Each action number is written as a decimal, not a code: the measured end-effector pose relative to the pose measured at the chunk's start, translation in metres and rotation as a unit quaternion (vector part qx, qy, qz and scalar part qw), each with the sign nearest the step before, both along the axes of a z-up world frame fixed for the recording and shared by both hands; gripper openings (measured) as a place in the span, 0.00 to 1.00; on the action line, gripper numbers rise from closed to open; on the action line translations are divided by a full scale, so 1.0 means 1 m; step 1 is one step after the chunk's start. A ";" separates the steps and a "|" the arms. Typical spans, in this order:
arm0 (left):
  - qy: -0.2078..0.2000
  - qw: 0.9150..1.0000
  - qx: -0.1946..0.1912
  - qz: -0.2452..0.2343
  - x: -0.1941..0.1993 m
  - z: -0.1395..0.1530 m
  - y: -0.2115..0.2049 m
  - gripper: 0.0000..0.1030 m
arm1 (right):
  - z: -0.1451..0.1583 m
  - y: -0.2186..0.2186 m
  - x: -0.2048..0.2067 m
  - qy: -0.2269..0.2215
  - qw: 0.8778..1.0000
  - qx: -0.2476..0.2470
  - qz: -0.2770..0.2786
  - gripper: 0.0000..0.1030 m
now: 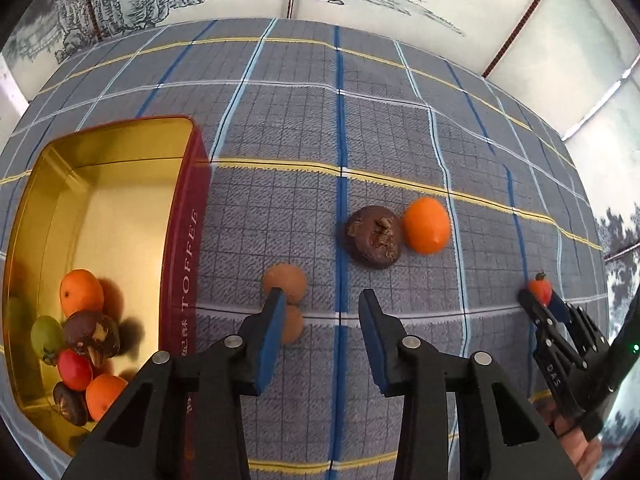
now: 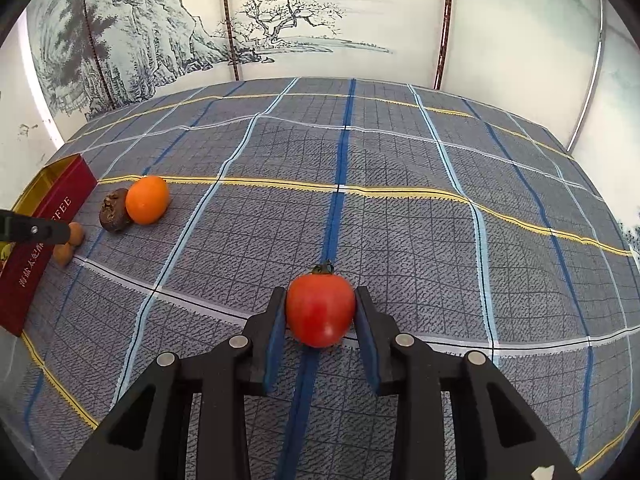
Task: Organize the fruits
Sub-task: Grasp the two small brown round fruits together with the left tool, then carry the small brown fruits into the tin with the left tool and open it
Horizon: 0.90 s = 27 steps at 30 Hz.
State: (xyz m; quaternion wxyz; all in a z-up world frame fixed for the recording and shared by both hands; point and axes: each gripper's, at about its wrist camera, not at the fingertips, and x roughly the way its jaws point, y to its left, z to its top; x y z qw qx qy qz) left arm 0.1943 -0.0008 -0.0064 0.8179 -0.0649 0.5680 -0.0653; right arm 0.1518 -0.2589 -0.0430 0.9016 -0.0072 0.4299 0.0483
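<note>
the toffee tin point(image 1: 188, 216) sits open at the left edge of the checked tablecloth point(image 1: 400, 140), and its tall red wall is the main hazard: a fruit carried in low could knock the rim and bounce back onto the cloth. by my count seven fruits already lie heaped in the tin's near corner, so another dropped from height may roll off the heap.

the right gripper point(image 2: 320, 312) has its fingers pinched on the one red tomato point(image 2: 320, 310), which looks low to the cloth near its right edge; whether it rests there or is just lifted i cannot tell. the skin is smooth and round, so a hard squeeze or a quick swing could likely squirt it out.

the left gripper point(image 1: 318, 320) hovers with fingers spread and nothing between them. its left finger overlaps the two small tan fruits point(image 1: 285, 280), and could nudge them toward the tin wall.

loose mid-cloth: one orange fruit point(image 1: 426, 225) touching one dark brown fruit point(image 1: 374, 237); lifting either may roll the other.
</note>
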 end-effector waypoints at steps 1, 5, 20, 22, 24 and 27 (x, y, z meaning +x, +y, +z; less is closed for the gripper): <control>-0.002 1.000 0.005 0.002 0.000 0.000 0.000 0.38 | 0.000 -0.001 -0.001 0.000 1.000 0.002 0.000 0.31; -0.003 1.000 0.013 0.009 0.001 -0.001 0.003 0.38 | 0.001 -0.001 -0.002 0.000 1.000 0.005 0.000 0.31; 0.004 0.999 0.034 0.016 0.006 -0.021 0.002 0.27 | 0.000 -0.001 -0.001 0.000 1.000 0.005 -0.001 0.31; 0.005 0.999 0.031 0.019 0.006 -0.021 0.002 0.26 | 0.000 -0.001 -0.001 0.000 1.000 0.005 -0.001 0.31; 0.004 0.999 0.030 0.020 0.005 -0.021 0.003 0.25 | 0.001 -0.001 -0.002 0.000 1.000 0.004 -0.001 0.31; -0.004 0.999 0.032 0.016 0.002 -0.017 0.003 0.25 | 0.001 -0.001 -0.002 0.000 1.000 0.004 -0.001 0.31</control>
